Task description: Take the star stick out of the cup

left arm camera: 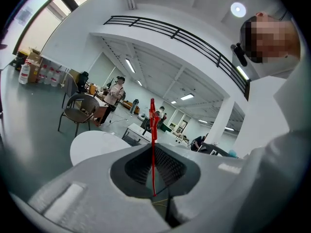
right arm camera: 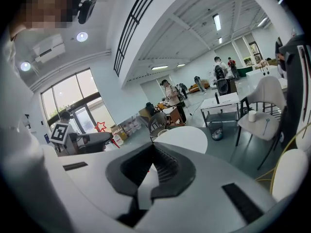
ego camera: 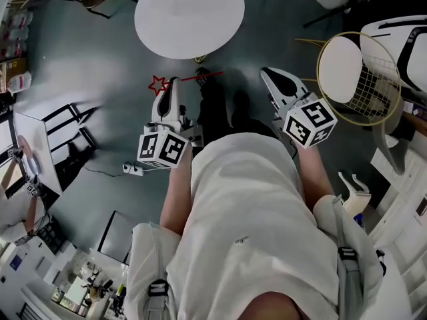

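Visibly thin red star stick (left arm camera: 153,149), hollow star tip, pinched in left claw (ego camera: 174,84).

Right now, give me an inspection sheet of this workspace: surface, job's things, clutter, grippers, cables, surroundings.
Surface: round white table ahead, nothing seen on it.
Job's things: red star stick held by the left gripper; cup not seen.
Clutter: power strip on the floor.
Grippers: left gripper shut on the star stick; right gripper shut, empty.
Cables: thin cable running to the power strip.
Surroundings: wire chair at right; people in the distance.
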`<state>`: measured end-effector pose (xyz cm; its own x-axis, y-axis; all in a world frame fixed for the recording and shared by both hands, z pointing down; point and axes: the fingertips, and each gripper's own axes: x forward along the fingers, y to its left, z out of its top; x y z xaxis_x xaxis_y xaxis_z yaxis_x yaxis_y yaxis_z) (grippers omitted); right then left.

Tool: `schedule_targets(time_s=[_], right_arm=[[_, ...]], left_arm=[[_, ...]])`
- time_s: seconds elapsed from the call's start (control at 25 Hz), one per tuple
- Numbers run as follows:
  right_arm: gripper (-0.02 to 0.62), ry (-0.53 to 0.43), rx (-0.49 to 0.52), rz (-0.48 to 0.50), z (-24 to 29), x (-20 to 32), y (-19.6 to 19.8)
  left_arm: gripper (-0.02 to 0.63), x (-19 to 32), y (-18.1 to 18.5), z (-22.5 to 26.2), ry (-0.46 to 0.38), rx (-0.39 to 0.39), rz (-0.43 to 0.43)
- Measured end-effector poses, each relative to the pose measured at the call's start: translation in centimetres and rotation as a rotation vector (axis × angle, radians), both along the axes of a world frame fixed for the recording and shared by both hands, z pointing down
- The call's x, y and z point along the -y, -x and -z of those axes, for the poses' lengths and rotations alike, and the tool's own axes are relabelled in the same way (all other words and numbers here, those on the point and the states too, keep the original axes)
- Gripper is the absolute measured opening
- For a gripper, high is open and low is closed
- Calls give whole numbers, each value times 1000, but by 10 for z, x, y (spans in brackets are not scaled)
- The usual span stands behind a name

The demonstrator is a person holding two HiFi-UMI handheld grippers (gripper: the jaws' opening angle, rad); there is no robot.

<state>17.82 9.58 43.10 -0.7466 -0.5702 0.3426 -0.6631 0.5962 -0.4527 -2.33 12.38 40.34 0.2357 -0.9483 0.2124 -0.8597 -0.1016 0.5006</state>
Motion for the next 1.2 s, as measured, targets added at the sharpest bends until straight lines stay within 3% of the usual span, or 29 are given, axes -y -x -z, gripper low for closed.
schedule_targets(time_s=[0.48, 0.72, 1.2], right_arm=[[6, -61, 36, 70, 21, -13, 10], [6, -108, -18, 112, 24, -22, 28], [6, -110, -30, 125, 25, -26, 35]], left_arm=[[18, -24, 2, 19, -42, -13, 43], [18, -29, 12, 25, -53, -12, 33], [18, -41, 22, 14, -49, -40, 46]])
